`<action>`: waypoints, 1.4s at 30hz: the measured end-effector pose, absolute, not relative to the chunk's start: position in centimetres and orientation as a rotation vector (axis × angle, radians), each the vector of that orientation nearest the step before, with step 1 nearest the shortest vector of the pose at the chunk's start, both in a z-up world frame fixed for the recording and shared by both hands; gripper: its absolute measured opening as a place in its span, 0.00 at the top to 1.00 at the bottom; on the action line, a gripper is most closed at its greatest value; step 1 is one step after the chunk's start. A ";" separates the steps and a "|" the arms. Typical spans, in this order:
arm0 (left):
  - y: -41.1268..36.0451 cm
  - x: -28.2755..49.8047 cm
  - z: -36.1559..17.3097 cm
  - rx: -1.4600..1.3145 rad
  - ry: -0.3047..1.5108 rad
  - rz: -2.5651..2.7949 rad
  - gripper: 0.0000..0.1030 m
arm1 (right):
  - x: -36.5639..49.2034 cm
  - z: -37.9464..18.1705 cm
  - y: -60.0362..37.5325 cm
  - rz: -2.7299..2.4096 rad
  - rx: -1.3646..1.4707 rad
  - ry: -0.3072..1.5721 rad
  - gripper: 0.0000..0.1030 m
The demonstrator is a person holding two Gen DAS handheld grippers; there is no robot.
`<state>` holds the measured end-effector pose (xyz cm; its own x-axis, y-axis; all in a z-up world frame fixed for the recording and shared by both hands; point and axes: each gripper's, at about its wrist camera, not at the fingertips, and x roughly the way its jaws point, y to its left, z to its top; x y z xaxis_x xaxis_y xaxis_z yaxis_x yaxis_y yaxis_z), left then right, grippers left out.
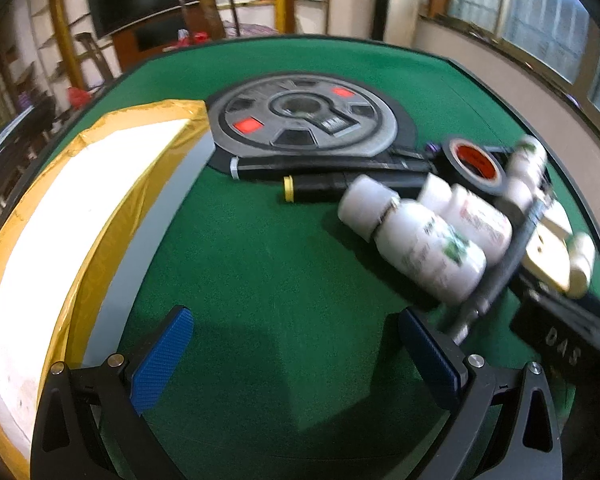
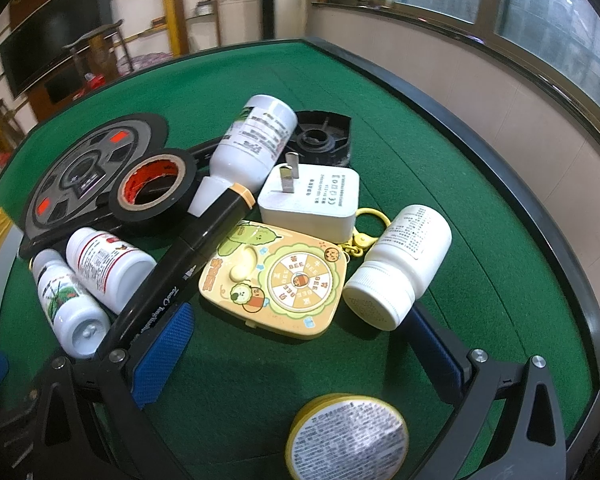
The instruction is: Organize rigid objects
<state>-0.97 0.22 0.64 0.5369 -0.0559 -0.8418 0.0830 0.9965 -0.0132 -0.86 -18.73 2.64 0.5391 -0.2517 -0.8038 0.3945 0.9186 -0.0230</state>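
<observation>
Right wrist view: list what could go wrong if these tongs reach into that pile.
1. The black marker lies propped across the white bottles and tape roll; nudging it could send the bottles rolling.
2. The right tongs are open around the yellow toy, with a capped bottle beside one finger; closing may knock it away.

Green felt counter point(image 2: 440, 168) with black rim. Black tape roll point(image 2: 156, 192), red-orange core. White bottles: red-striped label point(image 2: 108, 268), green leaf print point(image 2: 66, 300), plain grey text point(image 2: 400, 264). Cream-yellow toy point(image 2: 276, 280) with orange-and-white wheel. Black marker point(image 2: 188, 248), tan band. Yellow-edged white box point(image 1: 80, 216). Blue ribbed pads point(image 2: 164, 352) on each hand-held gripper.
</observation>
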 end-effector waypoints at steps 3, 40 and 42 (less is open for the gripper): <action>0.1 -1.9 0.4 0.067 1.017 -0.135 0.00 | -0.8 2.6 -19.1 -0.328 0.147 0.962 0.00; 0.6 -6.3 6.1 0.128 0.796 -0.124 0.13 | -8.9 7.5 -27.7 -0.397 0.303 0.600 0.00; 0.2 -6.4 6.3 0.125 0.790 -0.124 0.13 | -9.4 7.8 -27.5 -0.394 0.296 0.557 0.00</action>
<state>-6.41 0.18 6.33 0.6971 -0.0640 -0.7141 0.1578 0.9853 0.0657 -9.39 -27.49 7.85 0.7777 -0.2803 -0.5627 0.4378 0.8838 0.1648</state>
